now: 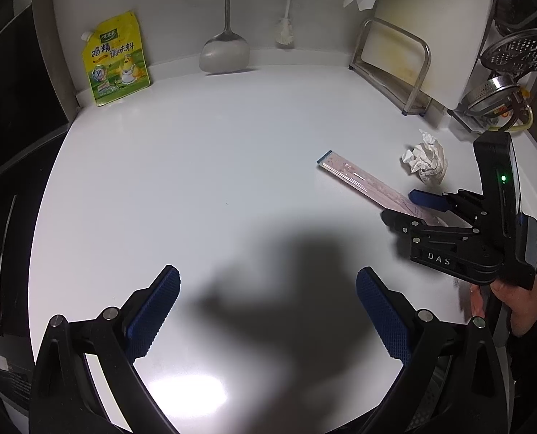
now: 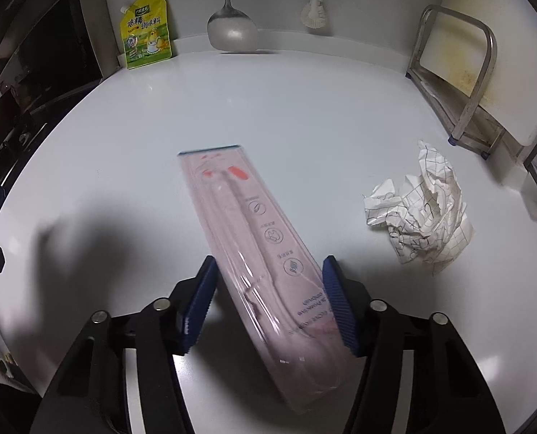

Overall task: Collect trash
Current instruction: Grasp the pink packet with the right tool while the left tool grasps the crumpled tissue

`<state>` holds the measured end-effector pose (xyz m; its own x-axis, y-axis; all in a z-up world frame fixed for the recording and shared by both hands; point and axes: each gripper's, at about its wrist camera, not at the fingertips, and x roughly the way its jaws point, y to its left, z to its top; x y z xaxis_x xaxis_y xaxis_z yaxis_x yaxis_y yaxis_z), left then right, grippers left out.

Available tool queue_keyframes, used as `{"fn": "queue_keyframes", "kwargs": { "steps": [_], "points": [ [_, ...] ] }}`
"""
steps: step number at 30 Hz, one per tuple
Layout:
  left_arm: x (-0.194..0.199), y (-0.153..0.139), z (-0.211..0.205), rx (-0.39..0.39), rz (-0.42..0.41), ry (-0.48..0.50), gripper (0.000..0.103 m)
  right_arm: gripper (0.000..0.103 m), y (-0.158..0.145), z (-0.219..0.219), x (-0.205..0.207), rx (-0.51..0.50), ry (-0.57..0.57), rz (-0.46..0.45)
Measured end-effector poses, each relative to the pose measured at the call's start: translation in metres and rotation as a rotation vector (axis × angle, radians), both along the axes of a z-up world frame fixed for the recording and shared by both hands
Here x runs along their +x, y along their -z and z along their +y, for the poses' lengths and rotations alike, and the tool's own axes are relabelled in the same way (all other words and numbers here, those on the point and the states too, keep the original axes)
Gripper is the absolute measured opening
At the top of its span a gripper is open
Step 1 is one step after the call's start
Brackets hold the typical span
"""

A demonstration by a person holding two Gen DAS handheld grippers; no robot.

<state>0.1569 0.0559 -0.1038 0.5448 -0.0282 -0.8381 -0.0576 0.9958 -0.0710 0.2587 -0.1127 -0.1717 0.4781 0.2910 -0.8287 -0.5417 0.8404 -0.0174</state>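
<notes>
Pink blister packaging (image 2: 265, 264) is bracketed by the right gripper (image 2: 268, 311), its blue pads set either side of the pack's near end; whether they are pressing yet cannot be told. The far end seems tilted off the white counter (image 2: 304, 101), probably for a lift towards disposal. Two trash items are counted: that pack and one crumpled paper ball (image 2: 424, 220) just beside it. The left gripper (image 1: 268, 311) is held apart and empty over bare counter, likely kept free for the paper.
</notes>
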Motion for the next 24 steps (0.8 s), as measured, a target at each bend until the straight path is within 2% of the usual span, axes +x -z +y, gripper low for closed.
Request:
{"fn": "queue_keyframes", "kwargs": {
  "steps": [6, 7, 8, 10, 12, 16, 24],
  "points": [
    [0.003, 0.002, -0.005, 0.008, -0.003, 0.014, 0.096, 0.05, -0.004, -0.01, -0.012, 0.074, 0.042, 0.02],
    [0.004, 0.003, -0.006, 0.01, -0.003, 0.016, 0.096, 0.038, -0.004, -0.012, -0.015, 0.086, 0.05, 0.024],
    [0.004, 0.003, -0.006, 0.011, -0.002, 0.017, 0.096, 0.036, -0.007, -0.014, -0.019, 0.109, 0.055, 0.017],
    [0.006, 0.004, -0.008, 0.012, -0.003, 0.021, 0.096, 0.024, -0.014, -0.019, -0.022, 0.138, 0.073, 0.016],
    [0.008, 0.005, -0.01, 0.015, -0.002, 0.027, 0.096, 0.02, -0.02, -0.025, -0.025, 0.164, 0.095, 0.005],
    [0.012, 0.004, -0.019, 0.019, -0.008, 0.05, 0.096, 0.02, -0.019, -0.036, -0.031, 0.185, 0.141, 0.004],
    [0.019, 0.002, -0.04, 0.024, -0.017, 0.099, 0.096, 0.02, -0.034, -0.074, -0.047, 0.297, 0.238, -0.022]
  ]
}}
